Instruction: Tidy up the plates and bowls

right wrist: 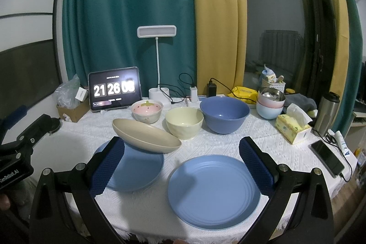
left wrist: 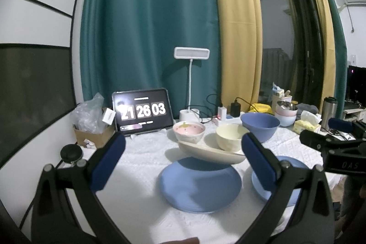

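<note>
Two blue plates [right wrist: 213, 191] lie near the bench's [right wrist: 263, 138] front edge, the left one [right wrist: 137, 172] carrying a tilted beige dish [right wrist: 146, 135]. Behind them, toward the back edge, stand a strawberry bowl [right wrist: 147, 111], a cream bowl [right wrist: 184, 121] and a dark blue bowl [right wrist: 224, 113]. You hold both left tongs [left wrist: 183, 160] and right tongs [right wrist: 180, 162] spread apart, gripping nothing.

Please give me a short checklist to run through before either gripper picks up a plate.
1. Left gripper open and empty: ok.
2. Right gripper open and empty: ok.
3. Beige dish lying flat: not ok, it leans tilted on the left blue plate.
4. Right blue plate bare on top: ok.
5. Three bowls standing apart behind the plates: ok.
6. Phone safely back from the table edge: cannot tell.
</note>
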